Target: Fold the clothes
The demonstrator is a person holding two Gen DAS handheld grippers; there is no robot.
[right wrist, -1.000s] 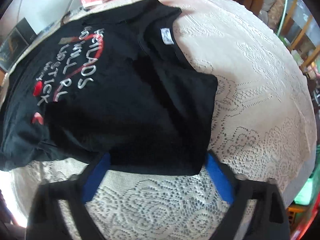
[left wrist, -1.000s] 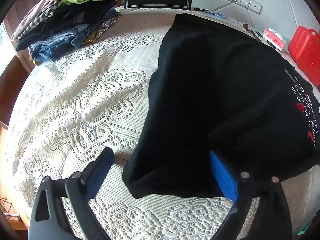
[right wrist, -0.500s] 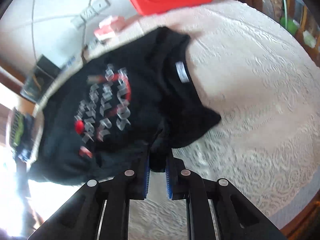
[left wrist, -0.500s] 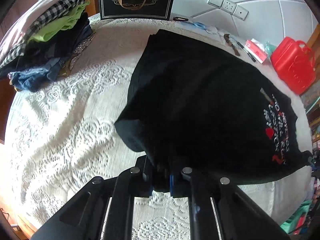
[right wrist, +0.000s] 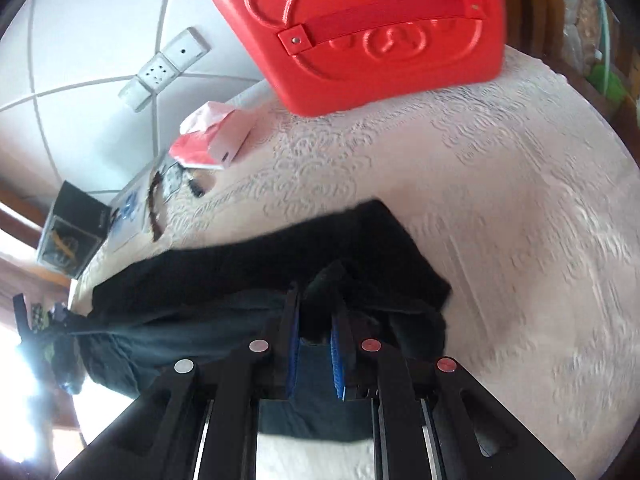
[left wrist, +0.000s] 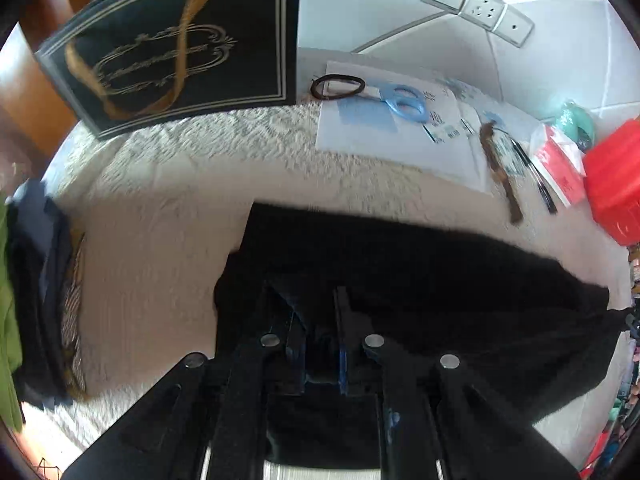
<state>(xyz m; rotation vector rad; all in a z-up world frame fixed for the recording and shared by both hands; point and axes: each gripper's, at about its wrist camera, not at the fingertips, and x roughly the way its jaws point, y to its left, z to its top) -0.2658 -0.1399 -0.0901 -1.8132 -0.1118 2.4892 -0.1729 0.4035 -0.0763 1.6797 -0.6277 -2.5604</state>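
**Both grippers clamped on the black shirt**

My left gripper (left wrist: 316, 320) has its jaws drawn together on a bunch of the black T-shirt (left wrist: 440, 280), the fabric pinched between the blue pads. My right gripper (right wrist: 314, 320) is likewise closed on another part of the same shirt (right wrist: 240, 276), cloth gathered between its pads. The shirt lies doubled over on the lace-covered surface (left wrist: 160, 220), stretched in a dark band between my two grippers.

Beyond it, near the wall, I see a black gift bag (left wrist: 180, 48) standing upright, blue scissors (left wrist: 400, 100) and a hair tie (left wrist: 338, 87) on white papers (left wrist: 380, 136), and a red plastic case (right wrist: 360, 28). A pile of other clothes (left wrist: 36, 300) sits at the left edge of the left view.
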